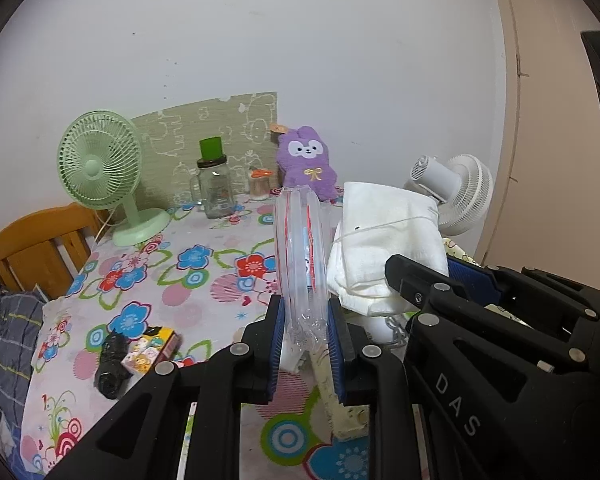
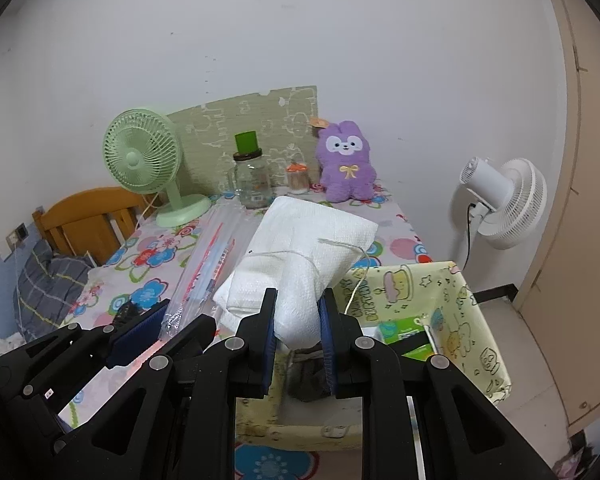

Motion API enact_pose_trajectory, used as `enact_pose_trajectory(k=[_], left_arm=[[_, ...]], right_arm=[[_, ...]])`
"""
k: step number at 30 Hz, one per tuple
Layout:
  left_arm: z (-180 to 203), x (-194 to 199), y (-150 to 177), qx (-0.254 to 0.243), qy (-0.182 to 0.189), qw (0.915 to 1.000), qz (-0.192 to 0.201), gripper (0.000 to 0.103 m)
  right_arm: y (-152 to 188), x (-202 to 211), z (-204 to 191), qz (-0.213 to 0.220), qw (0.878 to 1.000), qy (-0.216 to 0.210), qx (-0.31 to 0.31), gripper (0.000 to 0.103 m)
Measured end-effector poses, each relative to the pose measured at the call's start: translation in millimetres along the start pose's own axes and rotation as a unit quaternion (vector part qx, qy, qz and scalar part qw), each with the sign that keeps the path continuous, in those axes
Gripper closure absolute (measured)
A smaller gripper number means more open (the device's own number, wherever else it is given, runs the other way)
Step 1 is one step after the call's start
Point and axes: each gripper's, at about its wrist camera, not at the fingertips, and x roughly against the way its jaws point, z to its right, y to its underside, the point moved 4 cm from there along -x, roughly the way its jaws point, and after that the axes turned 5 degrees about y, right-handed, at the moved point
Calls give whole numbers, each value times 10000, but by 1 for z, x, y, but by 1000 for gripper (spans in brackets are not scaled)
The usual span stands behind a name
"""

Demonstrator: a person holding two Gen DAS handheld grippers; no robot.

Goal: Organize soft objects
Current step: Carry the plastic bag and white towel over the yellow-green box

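Observation:
My left gripper (image 1: 306, 320) is shut on a clear plastic packet with red and blue print (image 1: 300, 248), which stands upright between the blue pads. The same packet (image 2: 204, 272) shows at the left of the right wrist view. My right gripper (image 2: 296, 320) is shut on a folded white towel (image 2: 300, 248) with a loose thread, held over a yellow fabric storage box (image 2: 460, 312). In the left wrist view the towel (image 1: 384, 240) hangs just right of the packet. A purple plush rabbit (image 2: 346, 168) sits against the wall at the back of the table.
The table has a flowered cloth (image 1: 148, 280). On it stand a green fan (image 1: 104, 176), a glass jar with a green lid (image 1: 216, 184) and a small jar (image 1: 260, 184). A black object and a small colourful box (image 1: 140, 352) lie near the front. A white fan (image 2: 504, 204) stands right, a wooden chair (image 1: 32, 248) left.

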Motion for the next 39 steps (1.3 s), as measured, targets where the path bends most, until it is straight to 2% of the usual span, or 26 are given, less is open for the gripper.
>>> enact_pose_trajectory(k=[14,24,26,30,31,39], left_arm=[[31,-32,4,-74,370,9989,-281,84],[47,-55,15,-126,448,9968,-645,82],[48,-59,16,-139,424,9965,-708,79],[47,-60,16,-204,178,9973,-676,52],[46,-62,16,-232,134,9973,-686,49],[43,-68,13,-392,199,9959,-792,39]], right_arm=[[9,-19,44,-191,9993,252,-186,81],[23,-38,66,-457,9977,427,-271,81],[25,-43,68,-521,9973,430,-288,81],[28,-51,72,-606,9968,381,-344,81],[27,-53,72,-608,9968,377,-347,81],[24,-63,72,-657,9967,297,-360,80]])
